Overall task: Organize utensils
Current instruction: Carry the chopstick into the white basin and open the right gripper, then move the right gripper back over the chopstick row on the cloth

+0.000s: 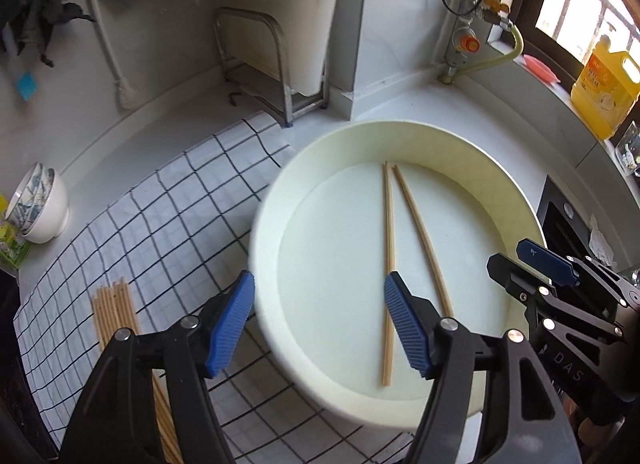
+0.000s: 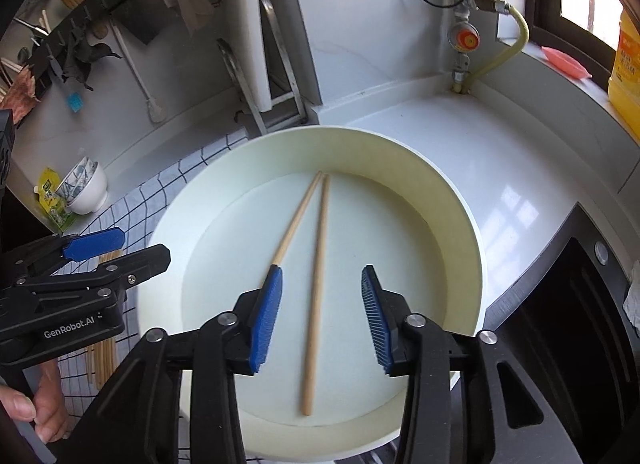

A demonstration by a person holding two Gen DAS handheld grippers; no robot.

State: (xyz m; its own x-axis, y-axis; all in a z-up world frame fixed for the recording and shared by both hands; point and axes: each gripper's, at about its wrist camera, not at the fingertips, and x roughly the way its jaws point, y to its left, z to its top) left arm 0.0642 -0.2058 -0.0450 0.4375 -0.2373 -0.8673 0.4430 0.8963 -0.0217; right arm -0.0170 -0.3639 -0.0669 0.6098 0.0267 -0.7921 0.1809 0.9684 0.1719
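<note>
Blue ribbed pads on black two-finger grippers frame a kitchen counter where two pale wooden chopsticks (image 2: 316, 288) lie loose in a shallow round cream-white basin (image 2: 460, 224), their far tips almost meeting and their near ends splayed apart. Both tools hang over the basin with nothing in them: the left gripper (image 1: 320, 328) stands wide, its pads straddling the basin's near rim, while the right gripper (image 2: 322, 320) is about half open, one chopstick lying below the gap between its pads, untouched as far as the view shows. A bundle of matching wooden chopsticks (image 1: 114, 304) waits on the blue-and-white checked cloth (image 1: 160, 216) beside the basin. The risk from here looks twofold: the two grippers sit close together over the same basin, so a reach for the bundle could knock one against the other or nudge the light basin; and the splayed pair, left uneven, could cross or roll when more chopsticks are laid in.
</note>
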